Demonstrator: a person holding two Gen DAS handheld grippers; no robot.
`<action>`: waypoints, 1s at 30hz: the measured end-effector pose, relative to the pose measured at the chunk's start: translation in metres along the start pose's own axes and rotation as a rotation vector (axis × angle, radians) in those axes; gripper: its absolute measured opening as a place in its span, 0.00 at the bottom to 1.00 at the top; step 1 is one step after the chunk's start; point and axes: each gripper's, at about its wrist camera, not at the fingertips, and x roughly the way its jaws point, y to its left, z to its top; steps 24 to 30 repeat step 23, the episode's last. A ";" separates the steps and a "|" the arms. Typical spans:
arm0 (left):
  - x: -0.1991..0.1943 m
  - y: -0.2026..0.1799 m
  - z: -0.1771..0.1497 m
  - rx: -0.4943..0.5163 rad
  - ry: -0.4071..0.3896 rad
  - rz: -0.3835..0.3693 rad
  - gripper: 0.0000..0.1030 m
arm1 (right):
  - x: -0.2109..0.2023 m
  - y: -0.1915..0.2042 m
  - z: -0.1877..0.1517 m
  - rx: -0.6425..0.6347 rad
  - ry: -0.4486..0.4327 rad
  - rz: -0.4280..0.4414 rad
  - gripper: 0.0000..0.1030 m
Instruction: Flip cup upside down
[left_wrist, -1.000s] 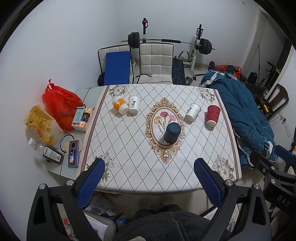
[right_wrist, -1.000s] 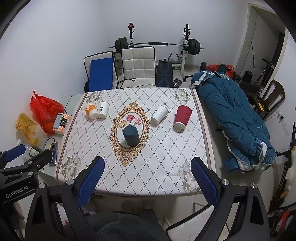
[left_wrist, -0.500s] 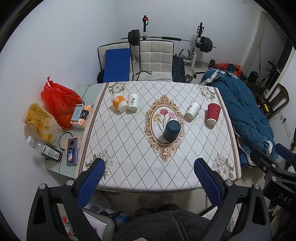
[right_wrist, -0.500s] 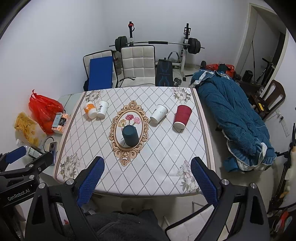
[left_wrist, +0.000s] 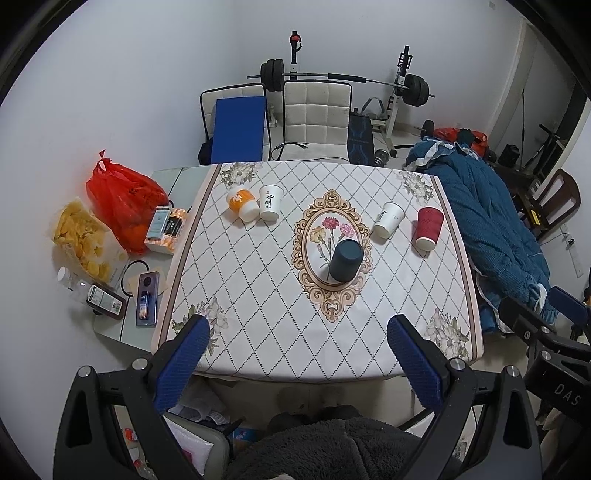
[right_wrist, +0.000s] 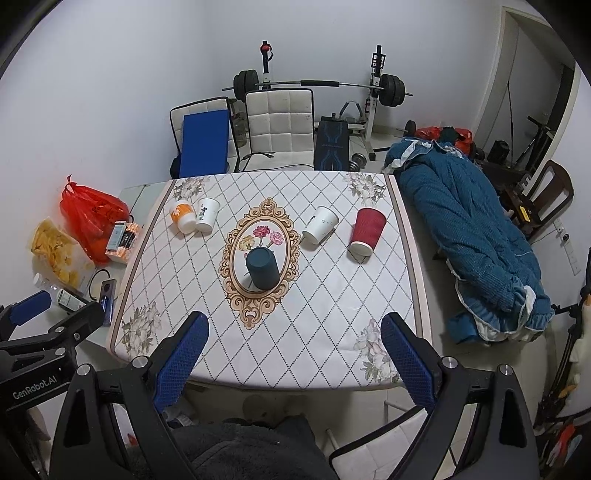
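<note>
A dark blue cup stands upside down on the flower medallion at the middle of the table; it also shows in the right wrist view. A red cup and a white cup stand upside down to its right. An orange-and-white cup and a white printed cup stand at the far left. My left gripper and right gripper are both open and empty, held high over the table's near edge.
A side ledge at the left holds a red bag, a chip bag, a phone and small boxes. A blue blanket lies to the right. Chairs and a barbell rack stand behind the table.
Both grippers have risen and drawn back a little, so the table looks smaller and farther. The cups have not moved.
</note>
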 end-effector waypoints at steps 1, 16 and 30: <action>0.000 0.000 0.001 -0.002 0.001 0.001 0.96 | 0.000 0.000 0.001 -0.002 0.000 0.001 0.94; -0.003 0.003 0.005 -0.015 -0.005 0.007 0.96 | -0.001 0.001 0.003 -0.012 0.000 0.006 0.94; -0.004 0.003 0.006 -0.016 -0.009 0.007 0.96 | -0.002 0.001 0.003 -0.011 0.000 0.008 0.94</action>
